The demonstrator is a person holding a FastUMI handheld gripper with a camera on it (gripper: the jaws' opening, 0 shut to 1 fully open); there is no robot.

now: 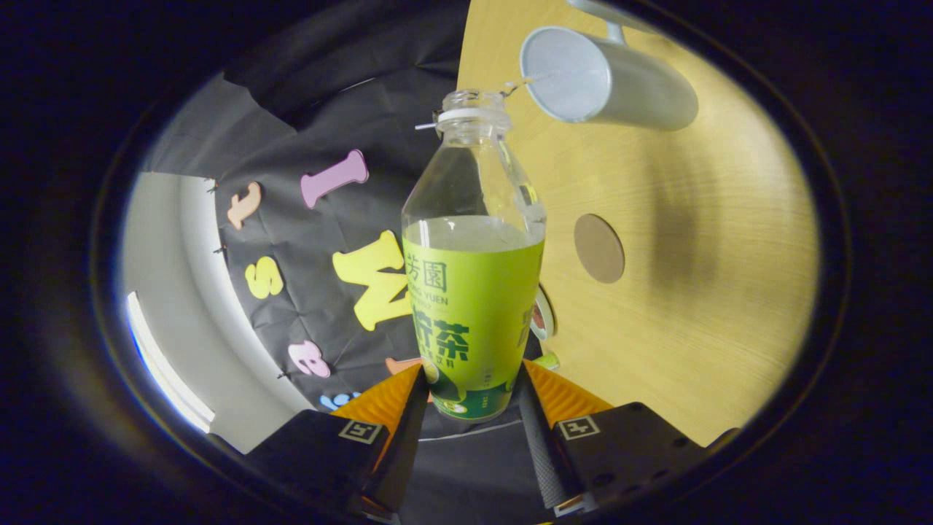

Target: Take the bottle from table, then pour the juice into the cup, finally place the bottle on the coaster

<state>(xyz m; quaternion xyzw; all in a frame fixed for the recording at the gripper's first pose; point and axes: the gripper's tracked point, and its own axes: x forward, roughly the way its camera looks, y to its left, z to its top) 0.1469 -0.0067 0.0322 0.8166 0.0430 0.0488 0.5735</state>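
Gripping the bottle (472,292) low on its labelled body, the gripper (474,397) has both fingers pressed against opposite sides of it, near the base. Hold looks firm; a low grip leaves the neck and mouth free for pouring, though it puts most of the liquid's weight ahead of the fingers.

Bottle: clear plastic, green label, cap off, loose cap ring at the neck. Liquid level sits just above the top of the label, so roughly two-thirds full. The table (692,306) runs up the view beside the bottle rather than lying under it, which indicates the gripper is rolled well onto its side: the bottle is carried in the air, tipped toward pouring.

Just behind the bottle, by the label's edge, a small round item is partly hidden; cannot identify it.

Farther out on the wooden table lies the coaster (599,248), a round brown disc, bare, well apart from the bottle. This is the final resting place, not yet used.

Farthest, the cup (609,76), pale metal with a handle, stands on the table with its open mouth turned toward the bottle's mouth. The bottle's rim is just beside the cup's rim. No stream is discernible.

Judgement: pouring step at hand; coaster placement remains.
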